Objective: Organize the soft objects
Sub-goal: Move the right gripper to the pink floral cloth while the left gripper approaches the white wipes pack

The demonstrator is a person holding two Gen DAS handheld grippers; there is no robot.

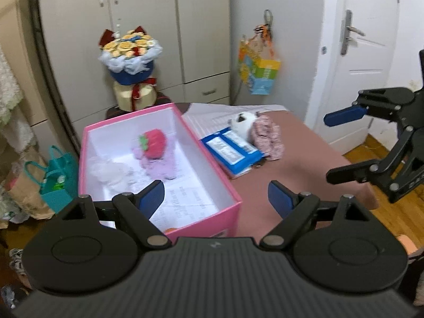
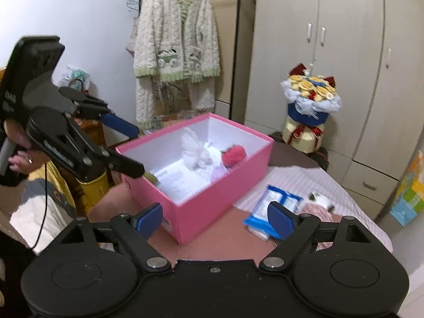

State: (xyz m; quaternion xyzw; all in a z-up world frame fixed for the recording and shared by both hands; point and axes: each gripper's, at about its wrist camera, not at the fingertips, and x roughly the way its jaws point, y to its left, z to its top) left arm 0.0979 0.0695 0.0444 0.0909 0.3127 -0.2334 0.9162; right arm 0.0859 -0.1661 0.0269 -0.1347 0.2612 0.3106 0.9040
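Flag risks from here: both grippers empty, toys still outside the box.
1. The plush leans on the floral toy and overlaps the blue pack; a grab may catch the wrong one.
2. The left gripper hangs over the pink box corner; a low reach could shove the box.
3. Right gripper and left are close together; they could collide going for the same pile.

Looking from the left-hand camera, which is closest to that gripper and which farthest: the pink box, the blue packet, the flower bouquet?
1. Pink box, just ahead of the left gripper.
2. Blue packet, farther right.
3. Flower bouquet, back by the wardrobe.
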